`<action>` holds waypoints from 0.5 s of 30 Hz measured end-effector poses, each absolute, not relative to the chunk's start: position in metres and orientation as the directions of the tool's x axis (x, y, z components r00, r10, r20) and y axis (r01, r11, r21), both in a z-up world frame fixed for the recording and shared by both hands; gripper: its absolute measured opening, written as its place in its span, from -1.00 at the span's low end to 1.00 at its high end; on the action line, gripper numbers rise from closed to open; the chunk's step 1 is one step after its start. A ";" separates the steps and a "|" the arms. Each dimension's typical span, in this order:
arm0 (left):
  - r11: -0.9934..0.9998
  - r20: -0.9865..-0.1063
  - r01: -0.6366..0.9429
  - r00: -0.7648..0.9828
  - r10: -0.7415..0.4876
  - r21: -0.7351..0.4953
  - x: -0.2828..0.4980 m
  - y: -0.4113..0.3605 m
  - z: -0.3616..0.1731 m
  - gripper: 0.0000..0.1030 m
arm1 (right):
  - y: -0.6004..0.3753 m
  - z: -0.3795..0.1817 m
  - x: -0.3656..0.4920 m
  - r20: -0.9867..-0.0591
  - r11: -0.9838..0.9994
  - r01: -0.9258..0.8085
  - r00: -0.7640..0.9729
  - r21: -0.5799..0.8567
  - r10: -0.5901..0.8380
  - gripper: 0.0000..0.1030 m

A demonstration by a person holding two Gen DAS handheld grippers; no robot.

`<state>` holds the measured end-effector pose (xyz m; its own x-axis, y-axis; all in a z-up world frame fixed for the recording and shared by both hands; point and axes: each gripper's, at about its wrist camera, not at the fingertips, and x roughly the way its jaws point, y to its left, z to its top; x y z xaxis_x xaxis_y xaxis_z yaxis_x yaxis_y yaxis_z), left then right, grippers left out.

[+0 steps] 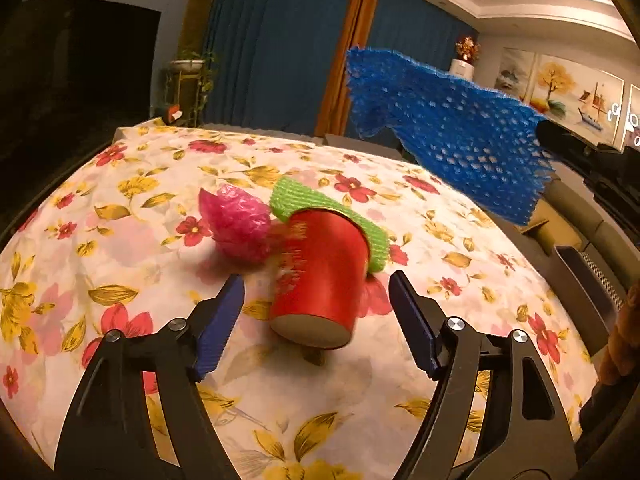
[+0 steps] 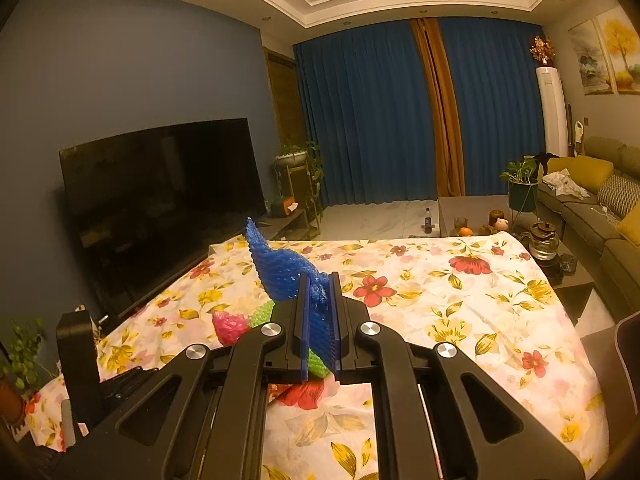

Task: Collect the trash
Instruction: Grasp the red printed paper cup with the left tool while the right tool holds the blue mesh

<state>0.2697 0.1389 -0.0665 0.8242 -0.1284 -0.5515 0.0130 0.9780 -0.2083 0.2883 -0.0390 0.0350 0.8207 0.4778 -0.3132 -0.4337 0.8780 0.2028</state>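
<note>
A red paper cup [image 1: 326, 268] leans tilted and blurred on the floral tablecloth [image 1: 120, 240], its grey base toward me. My left gripper [image 1: 316, 280] is open around it, and both blue pads stand clear of its sides. Behind the cup lie a green foam net [image 1: 296, 200] and a crumpled pink plastic bag [image 1: 238, 224]. A blue foam net [image 1: 448, 136] hangs in the air at the upper right. In the right wrist view my right gripper [image 2: 320, 284] is shut on this blue foam net [image 2: 280, 264]. Below it I see the pink bag [image 2: 230, 326] and the green net [image 2: 262, 316].
A dark TV [image 2: 160, 184] stands left of the table. A sofa [image 2: 592, 200] and a low table with a kettle [image 2: 544, 240] lie to the right. A dark box with a mesh side [image 1: 592, 280] sits beyond the table's right edge. Blue curtains [image 2: 360, 120] close the far wall.
</note>
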 end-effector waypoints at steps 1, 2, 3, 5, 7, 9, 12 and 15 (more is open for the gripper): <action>0.976 -0.559 0.017 0.817 -0.138 -0.216 0.273 0.138 -0.068 0.44 | -0.039 0.035 0.288 -0.313 0.878 -0.432 0.821 0.205 0.477 -0.81; 0.971 -0.568 0.026 0.807 -0.160 -0.236 0.278 0.138 -0.070 0.44 | -0.040 0.035 0.289 -0.315 0.878 -0.431 0.820 0.209 0.478 -0.82; 0.968 -0.576 0.023 0.800 -0.167 -0.248 0.283 0.139 -0.071 0.44 | -0.040 0.035 0.289 -0.317 0.877 -0.431 0.819 0.211 0.479 -0.82; 0.963 -0.595 0.009 0.785 -0.173 -0.269 0.292 0.141 -0.075 0.44 | -0.040 0.034 0.290 -0.317 0.878 -0.429 0.820 0.211 0.477 -0.82; 0.960 -0.615 0.006 0.766 -0.185 -0.281 0.297 0.142 -0.079 0.43 | -0.040 0.034 0.290 -0.316 0.879 -0.428 0.821 0.211 0.476 -0.82; 0.957 -0.625 0.010 0.756 -0.197 -0.290 0.299 0.142 -0.082 0.28 | -0.040 0.034 0.290 -0.318 0.880 -0.427 0.821 0.209 0.474 -0.82; 0.954 -0.648 0.006 0.733 -0.207 -0.299 0.304 0.142 -0.087 0.10 | -0.040 0.033 0.291 -0.323 0.879 -0.428 0.818 0.210 0.475 -0.82; 0.946 -0.660 0.003 0.715 -0.229 -0.324 0.308 0.144 -0.091 0.09 | -0.041 0.033 0.289 -0.321 0.879 -0.428 0.819 0.209 0.475 -0.82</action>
<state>0.3075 0.1440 -0.0914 0.7155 -0.2290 -0.6601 0.0033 0.9459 -0.3245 0.2894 -0.0409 0.0330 0.8193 0.4750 -0.3212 -0.4277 0.8793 0.2094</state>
